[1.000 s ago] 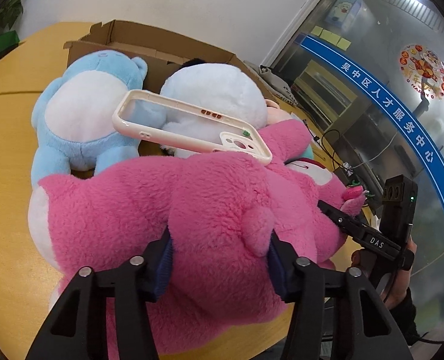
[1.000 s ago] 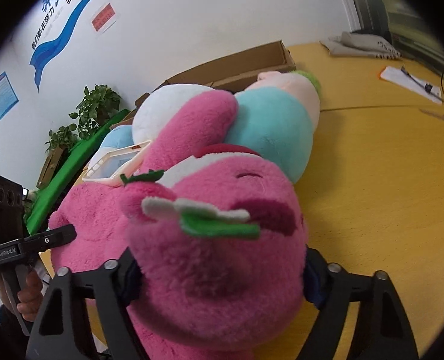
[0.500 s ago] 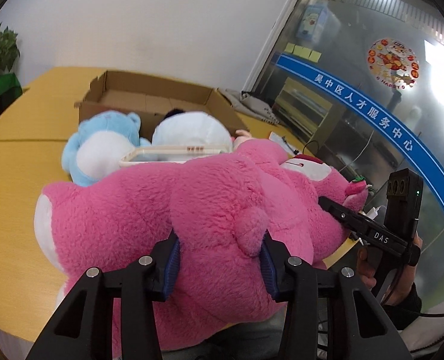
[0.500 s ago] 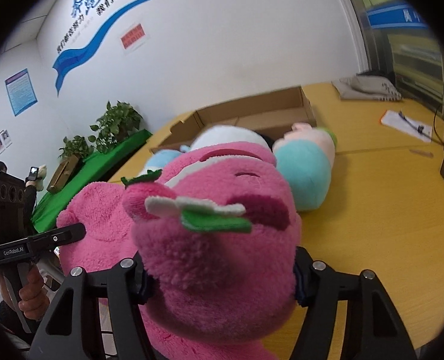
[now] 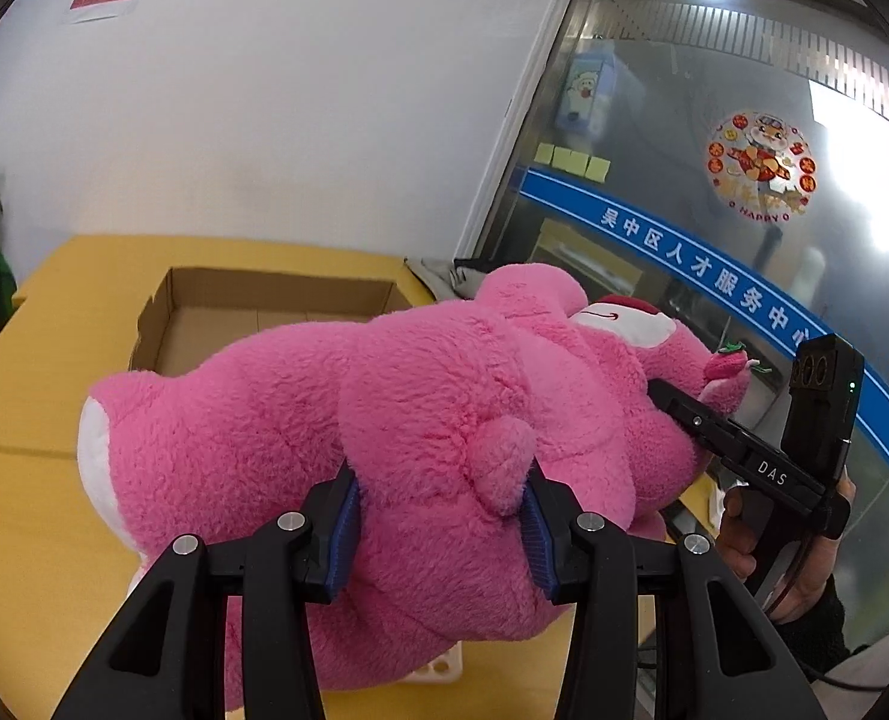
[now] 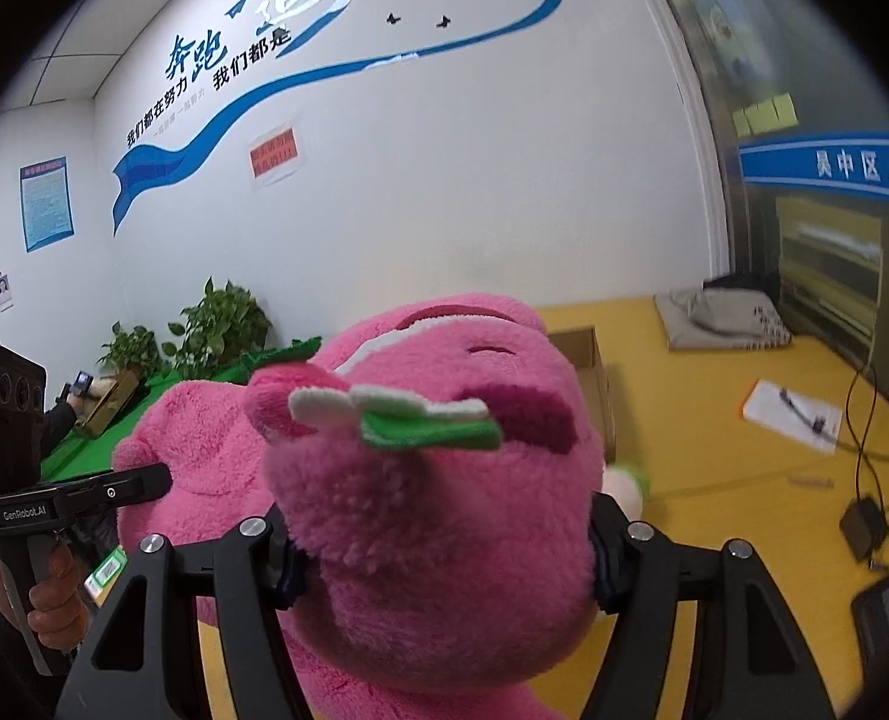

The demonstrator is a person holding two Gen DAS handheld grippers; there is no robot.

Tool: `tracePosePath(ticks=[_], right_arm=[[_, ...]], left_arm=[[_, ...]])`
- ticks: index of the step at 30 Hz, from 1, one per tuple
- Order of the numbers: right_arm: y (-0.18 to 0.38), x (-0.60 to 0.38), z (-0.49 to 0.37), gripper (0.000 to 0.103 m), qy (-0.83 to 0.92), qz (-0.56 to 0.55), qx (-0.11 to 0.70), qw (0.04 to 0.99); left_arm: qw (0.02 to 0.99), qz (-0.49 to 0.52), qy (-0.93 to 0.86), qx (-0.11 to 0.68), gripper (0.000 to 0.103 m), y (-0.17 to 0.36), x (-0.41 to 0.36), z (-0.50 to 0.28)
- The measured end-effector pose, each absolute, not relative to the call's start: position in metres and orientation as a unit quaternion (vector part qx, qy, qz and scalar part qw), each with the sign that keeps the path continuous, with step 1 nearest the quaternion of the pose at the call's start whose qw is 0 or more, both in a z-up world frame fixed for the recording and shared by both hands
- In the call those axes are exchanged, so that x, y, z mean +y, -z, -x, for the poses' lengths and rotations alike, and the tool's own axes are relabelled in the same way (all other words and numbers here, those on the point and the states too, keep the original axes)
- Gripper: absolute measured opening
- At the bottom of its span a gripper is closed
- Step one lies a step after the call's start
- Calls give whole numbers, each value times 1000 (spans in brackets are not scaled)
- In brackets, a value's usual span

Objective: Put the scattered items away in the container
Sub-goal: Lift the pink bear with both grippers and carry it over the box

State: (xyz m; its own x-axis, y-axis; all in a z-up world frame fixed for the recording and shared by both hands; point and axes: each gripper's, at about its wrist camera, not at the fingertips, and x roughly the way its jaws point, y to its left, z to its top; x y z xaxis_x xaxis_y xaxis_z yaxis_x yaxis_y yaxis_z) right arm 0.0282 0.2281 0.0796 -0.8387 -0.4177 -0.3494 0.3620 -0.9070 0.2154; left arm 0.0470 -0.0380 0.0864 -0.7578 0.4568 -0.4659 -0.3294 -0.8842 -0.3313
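both grippers clamped on one big pink plush bear point(image 5: 432, 420), lifted clear of the yellow table top point(image 5: 18, 516). left gripper point(image 5: 441, 531) closed on the rump, blue pads point(image 5: 343, 525) pressed deep into the fur beside the small round tail. right gripper point(image 6: 441, 546) closed on the head, just under the felt strawberry with green leaf point(image 6: 384, 414). two holds, one at each end, probably because such a long and soft toy sags and swings from a single pinch; body kept level like this.

open brown cardboard box point(image 5: 276, 312) behind the bear on the table, inside looking empty as far as visible. destination, by judgement: carry forward over the near wall, lower, then release both ends together.

next in size, grey folded cloth point(image 6: 720, 312) at far table edge, white paper sheet point(image 6: 792, 414), black cables and adapter point(image 6: 864, 525) at right. smallest: white plastic piece point(image 5: 438, 669) peeking under the bear, hard to identify.
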Motion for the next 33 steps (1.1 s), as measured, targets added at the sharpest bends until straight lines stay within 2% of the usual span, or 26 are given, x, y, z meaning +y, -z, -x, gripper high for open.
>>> tracePosePath(ticks=[15, 20, 26, 30, 33], right_arm=[[-124, 195, 164, 67, 956, -176, -111, 207], [-119, 191, 246, 67, 953, -189, -134, 197], [-65, 188, 349, 67, 939, -250, -173, 162], [1, 190, 411, 68, 917, -321, -200, 127], [58, 183, 441, 68, 889, -407, -186, 97]], left_arm=[[185, 278, -938, -90, 49, -124, -97, 167], [181, 298, -933, -89, 49, -114, -105, 263], [172, 367, -910, -90, 50, -50, -108, 378], [151, 450, -874, -99, 51, 38, -107, 446], [142, 511, -843, -88, 51, 108, -100, 469]])
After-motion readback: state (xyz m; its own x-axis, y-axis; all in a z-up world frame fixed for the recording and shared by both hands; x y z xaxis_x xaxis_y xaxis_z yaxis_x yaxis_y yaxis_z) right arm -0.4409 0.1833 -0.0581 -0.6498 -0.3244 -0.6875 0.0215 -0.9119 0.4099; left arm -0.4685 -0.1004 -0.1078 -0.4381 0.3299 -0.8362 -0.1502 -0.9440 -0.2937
